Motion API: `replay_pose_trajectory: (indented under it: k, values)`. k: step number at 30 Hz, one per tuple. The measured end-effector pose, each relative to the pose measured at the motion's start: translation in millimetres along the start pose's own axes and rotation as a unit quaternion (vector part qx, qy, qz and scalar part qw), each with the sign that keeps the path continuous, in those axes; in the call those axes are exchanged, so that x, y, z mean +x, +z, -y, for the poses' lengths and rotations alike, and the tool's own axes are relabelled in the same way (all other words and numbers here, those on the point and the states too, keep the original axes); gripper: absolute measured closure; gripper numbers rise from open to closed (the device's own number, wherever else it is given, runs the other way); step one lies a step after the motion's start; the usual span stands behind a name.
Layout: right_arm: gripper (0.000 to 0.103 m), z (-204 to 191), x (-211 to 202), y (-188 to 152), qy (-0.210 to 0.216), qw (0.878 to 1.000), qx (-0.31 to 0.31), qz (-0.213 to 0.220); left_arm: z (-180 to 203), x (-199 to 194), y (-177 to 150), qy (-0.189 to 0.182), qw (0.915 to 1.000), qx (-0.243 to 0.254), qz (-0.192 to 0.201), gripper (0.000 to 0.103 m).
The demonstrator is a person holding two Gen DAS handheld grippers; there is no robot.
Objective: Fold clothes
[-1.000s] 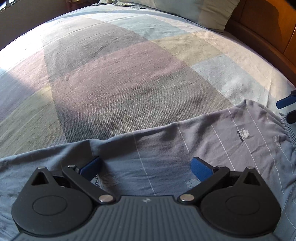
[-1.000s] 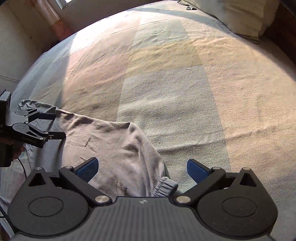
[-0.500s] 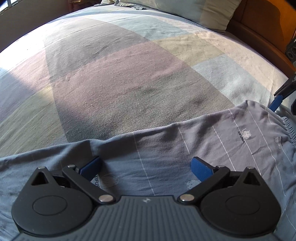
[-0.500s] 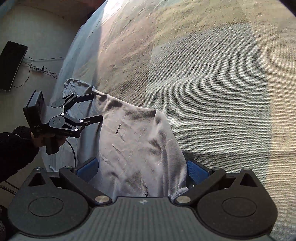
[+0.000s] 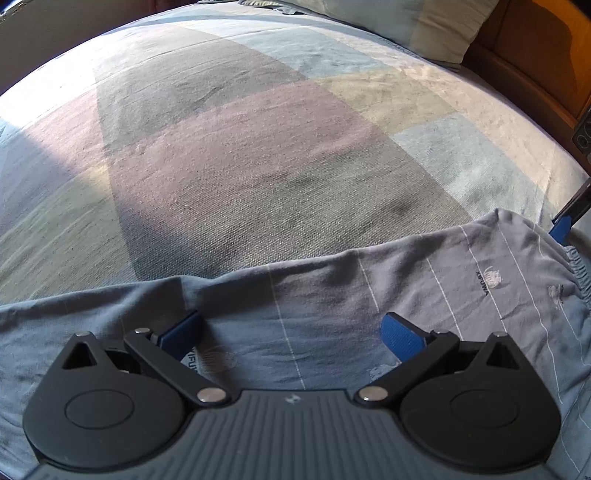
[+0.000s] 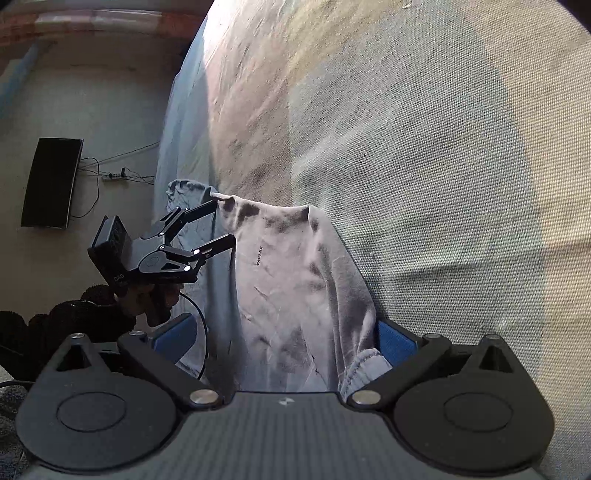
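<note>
A grey garment (image 5: 424, 295) with thin white stripes and small prints lies at the near edge of the bed. My left gripper (image 5: 290, 332) hovers just over it with its blue pads wide apart, open and empty. In the right wrist view the same garment (image 6: 288, 280) runs from between the pads of my right gripper (image 6: 284, 339) up toward the left gripper (image 6: 221, 221). The right gripper is open, straddling the elastic waistband end (image 6: 364, 363) from above. The right gripper's blue pad (image 5: 561, 227) shows at the left view's right edge.
The bed carries a checked sheet (image 5: 258, 166) in grey, pink, beige and blue. A pillow (image 5: 424, 26) and wooden headboard (image 5: 535, 55) lie at the far right. Beside the bed are floor, a black flat panel (image 6: 51, 184) and a power strip with cables (image 6: 118, 177).
My right gripper has tilted from looking along the bed to looking down over the waistband end. The left gripper and the garment have barely moved.
</note>
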State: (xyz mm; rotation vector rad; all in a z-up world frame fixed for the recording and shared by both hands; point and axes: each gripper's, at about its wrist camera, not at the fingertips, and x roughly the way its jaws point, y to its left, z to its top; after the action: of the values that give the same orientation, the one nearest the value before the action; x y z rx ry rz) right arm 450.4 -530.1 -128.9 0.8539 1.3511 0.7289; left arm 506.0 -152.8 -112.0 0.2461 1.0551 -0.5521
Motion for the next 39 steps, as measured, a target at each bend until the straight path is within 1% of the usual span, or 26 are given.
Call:
replay_pose_trajectory:
  k: [2, 6, 10, 13, 15, 17, 19, 23, 26, 31, 35, 37, 39]
  values:
    - [0.000, -2.5, 5.0, 10.0, 0.004, 1.000, -0.006, 0.000, -2.4, -0.8, 3.8, -0.005, 0.9998, -0.019, -0.004, 0.001]
    - [0.000, -4.5, 11.2, 18.9, 0.007, 1.000, -0.005, -0.007, -2.2, -3.4, 7.8, -0.015, 0.9995, -0.027, -0.006, 0.001]
    - [0.000, 2.5, 4.7, -0.1, 0.012, 0.999, 0.010, -0.032, 3.1, -7.1, 11.6, -0.033, 0.9992, -0.021, -0.003, 0.001]
    - [0.000, 3.4, 5.2, -6.9, 0.017, 0.999, 0.009, -0.031, 7.1, -9.9, 14.5, -0.047, 0.9987, -0.018, 0.000, 0.001]
    - [0.000, 2.3, 13.4, 1.6, 0.026, 0.999, 0.008, -0.028, 9.8, -11.7, 16.5, -0.056, 0.9983, -0.015, 0.002, 0.001]
    - [0.000, -0.8, 23.0, 12.5, 0.024, 0.999, 0.010, -0.034, 12.8, -12.0, 19.0, -0.065, 0.9978, -0.014, 0.001, 0.001]
    - [0.000, -2.8, 27.0, 16.4, 0.021, 0.999, 0.011, -0.040, 15.8, -11.0, 20.7, -0.070, 0.9974, -0.014, 0.002, 0.001]
    - [0.000, -3.1, 26.4, 10.9, 0.023, 1.000, 0.012, -0.013, 20.0, -7.5, 21.5, -0.074, 0.9970, -0.020, -0.001, 0.001]
    - [0.000, -5.4, 28.7, 11.7, 0.023, 1.000, 0.015, -0.003, 23.2, -7.5, 18.7, -0.075, 0.9969, -0.021, -0.004, 0.001]
    - [0.000, 0.4, 19.3, 15.3, 0.043, 0.997, 0.053, 0.032, 28.0, -7.7, 14.8, -0.074, 0.9971, -0.013, -0.010, 0.001]
    - [0.000, 2.2, 14.8, 11.7, 0.048, 0.993, 0.071, 0.078, 29.4, -7.8, 13.4, -0.072, 0.9972, -0.014, -0.016, 0.001]
    - [0.000, 0.2, 15.7, 9.2, 0.044, 0.992, 0.070, 0.099, 29.7, -7.9, 13.5, -0.072, 0.9972, -0.017, -0.016, 0.001]
    - [0.000, -2.9, 17.1, 8.1, 0.039, 0.993, 0.048, 0.095, 30.0, -8.1, 13.6, -0.071, 0.9971, -0.020, -0.017, 0.001]
